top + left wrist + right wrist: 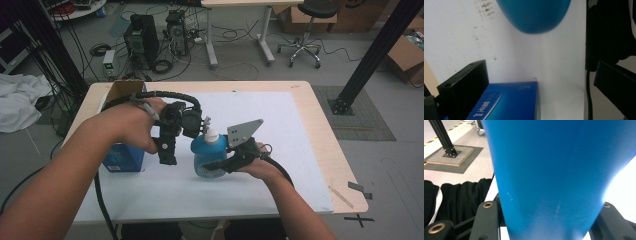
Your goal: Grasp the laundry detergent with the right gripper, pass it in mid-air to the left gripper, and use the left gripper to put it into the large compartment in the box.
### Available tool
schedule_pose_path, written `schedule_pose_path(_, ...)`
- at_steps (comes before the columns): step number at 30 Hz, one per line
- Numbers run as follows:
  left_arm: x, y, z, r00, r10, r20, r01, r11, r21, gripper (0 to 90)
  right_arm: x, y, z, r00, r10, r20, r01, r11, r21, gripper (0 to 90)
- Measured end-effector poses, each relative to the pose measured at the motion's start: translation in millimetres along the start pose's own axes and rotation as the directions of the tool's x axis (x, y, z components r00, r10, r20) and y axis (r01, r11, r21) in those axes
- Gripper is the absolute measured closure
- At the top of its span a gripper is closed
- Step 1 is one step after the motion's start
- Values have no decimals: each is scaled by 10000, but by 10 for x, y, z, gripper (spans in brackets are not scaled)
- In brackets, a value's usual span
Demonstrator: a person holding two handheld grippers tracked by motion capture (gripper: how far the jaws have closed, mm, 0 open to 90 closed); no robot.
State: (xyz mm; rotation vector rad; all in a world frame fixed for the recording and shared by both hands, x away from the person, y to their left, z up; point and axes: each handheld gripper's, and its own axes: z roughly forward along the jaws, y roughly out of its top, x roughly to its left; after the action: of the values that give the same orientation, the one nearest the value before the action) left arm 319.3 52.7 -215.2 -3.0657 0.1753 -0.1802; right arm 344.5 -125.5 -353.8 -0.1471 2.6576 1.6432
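Note:
A blue bottle (pixel 204 148) with a white cap is held near the middle of the white mat, with my right gripper (pixel 216 166) shut on its lower body. In the right gripper view the bottle (pixel 549 165) sits squeezed between both jaws of that gripper (pixel 546 207). My left gripper (pixel 176 137) hangs just left of the bottle, pointing down at the mat. Its jaws stand wide apart in the left gripper view (pixel 539 72) with nothing gripped. A blue box (pixel 506 102) lies below them, and the bottle's rounded blue body (pixel 534 15) shows farther off.
The blue box (pixel 122 159) stands open-topped at the table's left side, close to my left hand. The white mat (pixel 280 150) covers most of the wooden table (pixel 327 150). Small pieces of tape (pixel 360 189) lie at the front right corner.

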Motion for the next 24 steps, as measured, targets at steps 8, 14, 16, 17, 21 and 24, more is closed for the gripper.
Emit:
schedule_pose_path(8, 14, 15, 110, 9995, -129, 299, 132, 9998, -116, 1, -11, 11, 221, 9998, -45, -183, 46, 10000, 17, 474)
schedule_pose_path(14, 20, 8, 169, 9992, -131, 380, 138, 9997, -187, 1, -8, 10, 366, 9995, -1, -300, 1, 10000, -12, 474)
schedule_pose_path(16, 15, 5, 183, 9990, -151, 409, 161, 9996, -237, 1, -8, 16, 394, 9995, -24, -327, 22, 10000, -51, 473)
schedule_pose_path(17, 9, 6, 188, 9990, -156, 419, 167, 9995, -260, 1, -7, 24, 420, 9995, -55, -321, 53, 10000, -58, 474)
schedule_pose_path(21, -8, 19, 199, 9989, -138, 452, 150, 9996, -253, 1, -8, 45, 490, 9995, -99, -285, 99, 9999, 18, 473)
schedule_pose_path(24, -14, 31, 223, 9989, -98, 462, 112, 9995, -297, 1, -2, 54, 545, 9995, -110, -291, 109, 9999, -27, 473)
